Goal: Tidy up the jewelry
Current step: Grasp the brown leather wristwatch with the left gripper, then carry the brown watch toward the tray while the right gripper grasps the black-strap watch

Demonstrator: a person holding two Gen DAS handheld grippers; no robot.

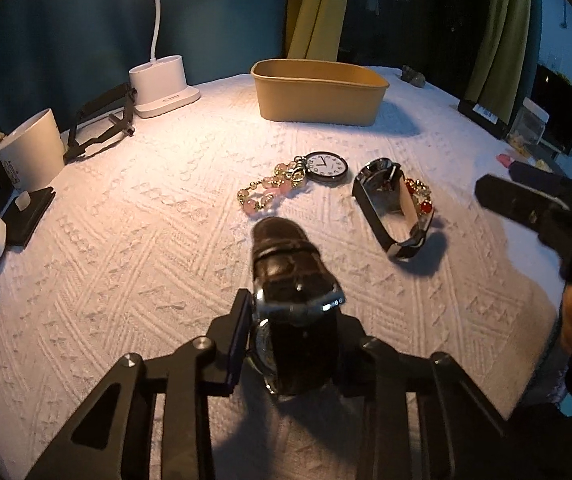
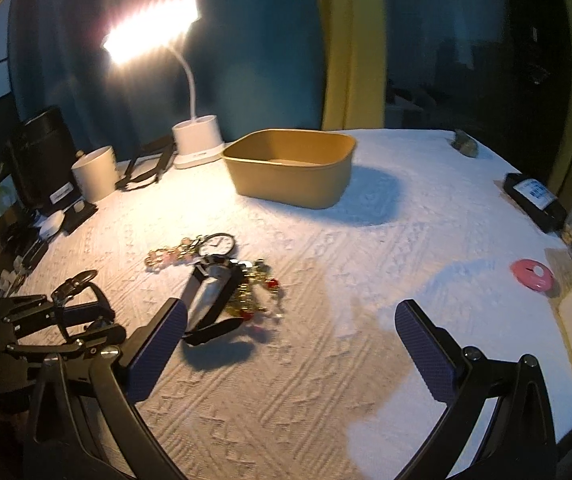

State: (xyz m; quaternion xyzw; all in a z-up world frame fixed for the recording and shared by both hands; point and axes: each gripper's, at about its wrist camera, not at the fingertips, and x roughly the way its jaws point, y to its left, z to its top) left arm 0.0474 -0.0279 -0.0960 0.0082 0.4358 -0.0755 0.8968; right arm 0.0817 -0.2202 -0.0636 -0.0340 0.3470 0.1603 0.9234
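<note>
The left gripper (image 1: 292, 344) is squeezed tight on a wristwatch with a dark brown leather strap and silver case (image 1: 292, 280). The watch is up off the white bumpy table cloth (image 1: 146, 240), near the front edge. Its strap sticks out forward past the fingers.

The right gripper (image 2: 290, 344) has its fingers (image 2: 426, 348) spread wide apart, with nothing between them. It hangs over the cloth near the front edge.

In the middle of the cloth lies a round silver pocket watch with a white face (image 1: 326, 166). A pink and gold bead bracelet (image 1: 264, 194) touches it on its left side. Just to the right lies a black band watch (image 1: 392, 204) on its side, on top of a red and gold bead bracelet (image 1: 422, 198).

A tan plastic tub (image 1: 318, 94) sits near the back edge. A lit white desk lamp (image 2: 198, 140) stands just left of it. A cream mug (image 1: 32, 148) stands at the left edge.
</note>
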